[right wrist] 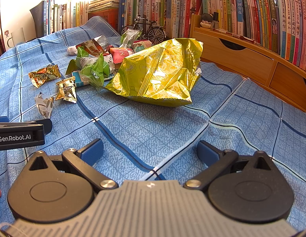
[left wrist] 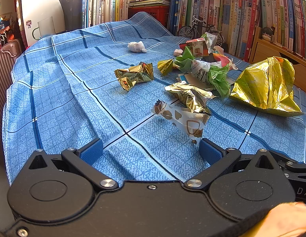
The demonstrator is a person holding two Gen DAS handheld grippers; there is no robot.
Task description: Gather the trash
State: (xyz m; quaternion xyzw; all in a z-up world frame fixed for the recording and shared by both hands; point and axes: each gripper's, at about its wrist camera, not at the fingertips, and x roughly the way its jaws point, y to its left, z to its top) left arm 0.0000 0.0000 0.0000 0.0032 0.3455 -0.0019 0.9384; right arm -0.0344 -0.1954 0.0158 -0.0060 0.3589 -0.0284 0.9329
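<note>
I held both the left gripper (left wrist: 151, 150) and right gripper (right wrist: 150, 150) wide, empty; the heart-print wrapper (left wrist: 182, 120) stood just ahead, needing a centred, low approach.

Sunlit book rows (right wrist: 222, 9) and a wooden drawer unit (right wrist: 251, 63) back the blue checked cloth (left wrist: 74, 98)

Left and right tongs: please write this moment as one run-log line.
left tongs: open, empty | right tongs: open, empty | nearest: white heart-print wrapper | yellow snack bag: untouched
</note>
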